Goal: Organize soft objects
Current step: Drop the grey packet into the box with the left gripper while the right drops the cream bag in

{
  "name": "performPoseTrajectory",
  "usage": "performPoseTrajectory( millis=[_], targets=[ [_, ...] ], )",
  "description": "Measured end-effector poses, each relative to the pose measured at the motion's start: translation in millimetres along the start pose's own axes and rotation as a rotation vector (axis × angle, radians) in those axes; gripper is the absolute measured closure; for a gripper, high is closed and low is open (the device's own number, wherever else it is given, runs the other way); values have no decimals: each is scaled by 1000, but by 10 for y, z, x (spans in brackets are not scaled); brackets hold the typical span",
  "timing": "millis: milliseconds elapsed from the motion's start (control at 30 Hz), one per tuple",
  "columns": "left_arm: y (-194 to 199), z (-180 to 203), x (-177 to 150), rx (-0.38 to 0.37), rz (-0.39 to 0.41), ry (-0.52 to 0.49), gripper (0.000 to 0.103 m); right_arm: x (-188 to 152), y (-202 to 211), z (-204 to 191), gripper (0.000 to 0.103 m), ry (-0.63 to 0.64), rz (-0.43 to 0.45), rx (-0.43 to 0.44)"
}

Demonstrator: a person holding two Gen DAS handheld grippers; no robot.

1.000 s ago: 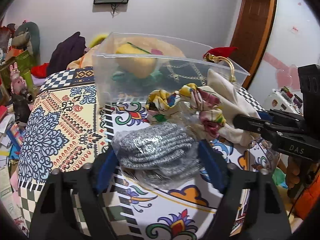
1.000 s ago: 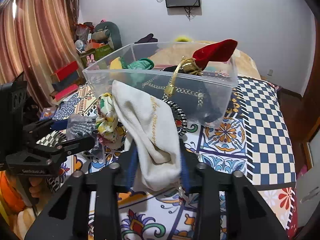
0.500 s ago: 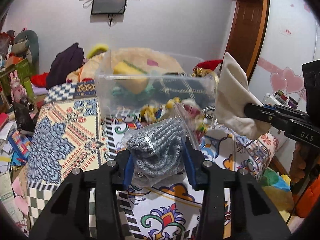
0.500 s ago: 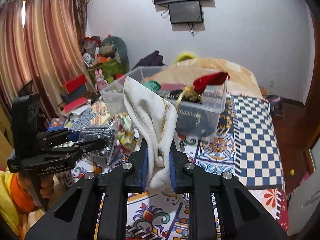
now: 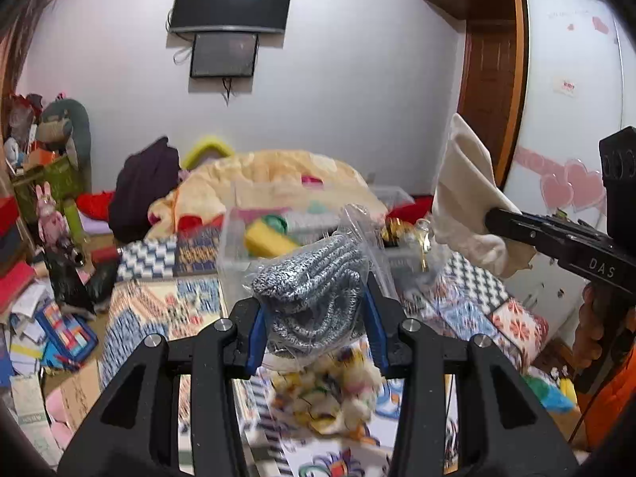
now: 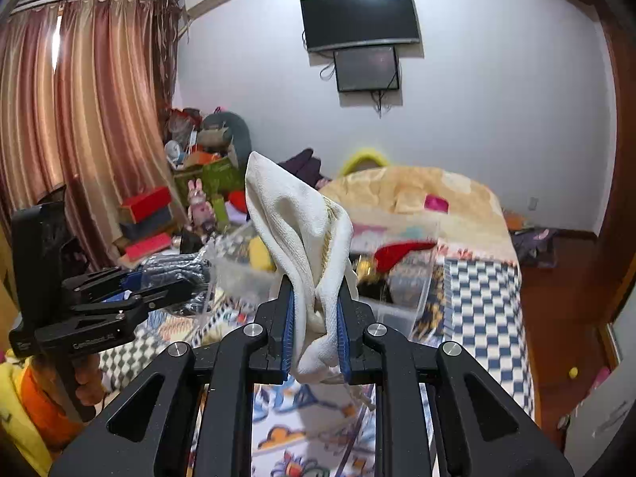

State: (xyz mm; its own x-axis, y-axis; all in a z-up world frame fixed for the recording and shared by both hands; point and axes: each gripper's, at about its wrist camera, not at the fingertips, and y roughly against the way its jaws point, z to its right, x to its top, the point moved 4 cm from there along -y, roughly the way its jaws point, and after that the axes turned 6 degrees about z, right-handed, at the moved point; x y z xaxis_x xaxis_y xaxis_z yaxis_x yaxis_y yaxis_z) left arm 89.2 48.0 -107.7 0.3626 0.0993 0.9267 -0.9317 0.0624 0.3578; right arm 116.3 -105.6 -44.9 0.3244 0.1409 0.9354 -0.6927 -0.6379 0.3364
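My left gripper (image 5: pixel 314 314) is shut on a grey knitted item in a clear plastic bag (image 5: pixel 314 290), held up above the patterned bedspread (image 5: pixel 151 310). My right gripper (image 6: pixel 316 330) is shut on a cream cloth pouch (image 6: pixel 302 222), also lifted; it shows at the right of the left wrist view (image 5: pixel 465 198). The clear plastic bin (image 5: pixel 286 238) with soft items stands beyond both, seen too in the right wrist view (image 6: pixel 401 278). A floral scrunchie (image 5: pixel 330 393) lies on the bed under the left gripper.
A yellow sponge (image 5: pixel 266 240) and a red item (image 6: pixel 397 254) sit in the bin. A beige blanket heap (image 6: pixel 413 190) lies behind it. Boxes and toys (image 6: pixel 151 214) crowd the left side by the curtain. A wardrobe (image 5: pixel 556 119) stands on the right.
Both grippers closed on their items and lifted them off the bed: the left with the bagged grey knit, the right with the cream pouch. The bin now sits lower and farther in view.
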Motion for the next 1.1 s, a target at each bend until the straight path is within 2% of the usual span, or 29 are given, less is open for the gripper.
performPoseTrajectory(
  millis=[200,367,433,867,1100],
  targets=[
    [-164,-65,274,42,39,-13,61,249,-133,56,87,-3,52,-15],
    [-369,-134,375,69,36,-6,61,342,-266,89,87,-14,66,-23],
    [-463,-134,401,58,24,7,61,354,-350,95,87,-22,57,-21],
    [-1092,21,457,76,-58,-47,61,222,-880,107,87,-16,-77,-53],
    [-1396,-20,391,65,-141,-10,61,74,-1094,158,87,-1,-164,-80]
  ],
)
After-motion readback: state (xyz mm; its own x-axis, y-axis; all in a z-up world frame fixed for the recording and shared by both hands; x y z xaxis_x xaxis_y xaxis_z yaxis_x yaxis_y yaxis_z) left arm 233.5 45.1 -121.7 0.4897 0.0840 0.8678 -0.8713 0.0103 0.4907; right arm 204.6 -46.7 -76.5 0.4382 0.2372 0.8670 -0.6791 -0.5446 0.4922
